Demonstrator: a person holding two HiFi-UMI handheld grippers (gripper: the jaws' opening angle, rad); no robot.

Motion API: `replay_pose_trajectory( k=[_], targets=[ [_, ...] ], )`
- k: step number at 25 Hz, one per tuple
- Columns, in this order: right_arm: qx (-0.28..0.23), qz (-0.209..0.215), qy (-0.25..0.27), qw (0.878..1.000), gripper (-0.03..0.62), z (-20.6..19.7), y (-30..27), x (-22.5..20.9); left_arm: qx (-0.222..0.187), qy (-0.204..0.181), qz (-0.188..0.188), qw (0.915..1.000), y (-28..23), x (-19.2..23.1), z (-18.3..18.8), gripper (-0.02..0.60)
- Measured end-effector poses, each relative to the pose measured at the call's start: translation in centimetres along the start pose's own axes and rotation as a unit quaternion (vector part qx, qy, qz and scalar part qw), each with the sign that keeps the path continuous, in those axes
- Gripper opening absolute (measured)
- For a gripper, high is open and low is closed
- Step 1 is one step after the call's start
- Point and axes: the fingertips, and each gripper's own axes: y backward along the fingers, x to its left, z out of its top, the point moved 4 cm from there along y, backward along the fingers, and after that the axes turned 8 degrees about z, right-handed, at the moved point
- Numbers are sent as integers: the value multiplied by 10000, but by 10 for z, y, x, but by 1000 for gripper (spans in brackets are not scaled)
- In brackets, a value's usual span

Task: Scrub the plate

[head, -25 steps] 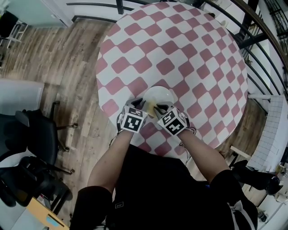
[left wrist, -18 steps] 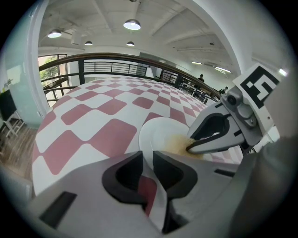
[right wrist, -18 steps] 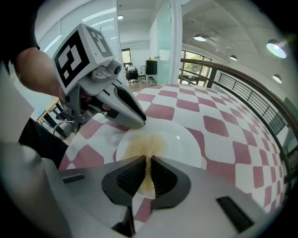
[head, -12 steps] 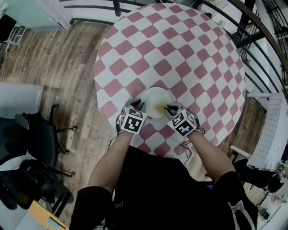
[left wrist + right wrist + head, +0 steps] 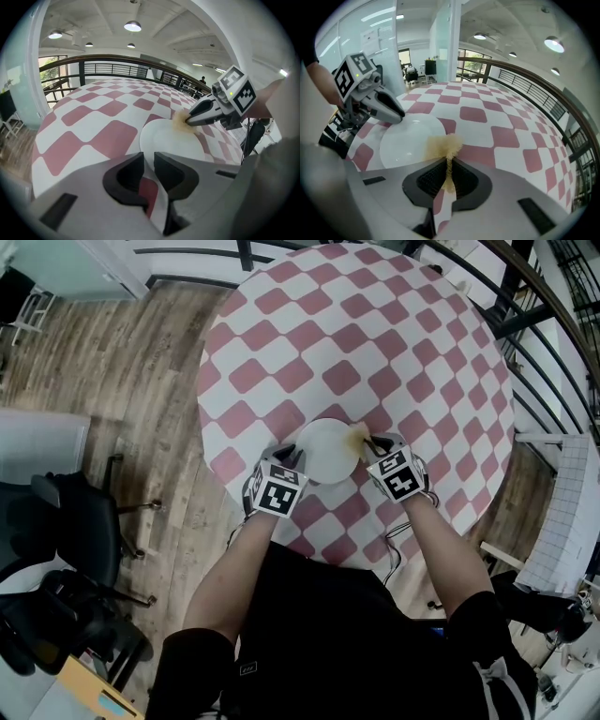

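Observation:
A white plate (image 5: 323,451) lies near the front edge of the round table; it also shows as the plate (image 5: 171,140) and the plate (image 5: 405,140) in the gripper views. My left gripper (image 5: 291,459) is at the plate's left rim, and its jaws (image 5: 149,161) stand nearly together with that rim in the narrow gap. My right gripper (image 5: 368,441) is shut on a yellow scrubbing pad (image 5: 443,145), which rests on the plate's right rim. The pad (image 5: 356,435) also shows in the head view. The left gripper view shows the right gripper (image 5: 190,121) pressing the pad (image 5: 180,124) onto the plate.
The table (image 5: 356,334) wears a pink-and-white checked cloth. A dark railing (image 5: 530,324) curves round its right side. Wooden floor lies to the left, with a black chair (image 5: 75,521) beside it. The person's arms and dark clothing fill the bottom of the head view.
My right gripper has carried the pad from the plate's near middle out to its right rim. The left gripper has stayed at the left rim.

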Motion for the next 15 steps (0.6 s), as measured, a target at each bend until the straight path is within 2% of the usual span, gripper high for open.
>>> replay_pose_trajectory(
  k=[3,5,8,10,12,15],
  targets=[
    [-530,-246,-209,9981,41,19,13,-11,3,19,-5,10000,0,0,1,67],
    [-1119,-259,-489,9922,40,40,27,-16,4,41,-11,10000,-1,1,1,67],
    [-1797,358,-1083,9771,40,67,37,-3,8,87,-45,10000,-2,1,0,67],
    [-1700,874,-1164,9746,40,74,25,20,5,97,-48,9999,-2,3,-1,67],
    [-1348,1212,-962,9787,40,71,4,46,14,113,-40,9999,-3,3,-2,67],
    [-872,1282,-632,9859,40,62,-25,72,21,118,-53,9999,-4,3,-1,67]
  ],
)
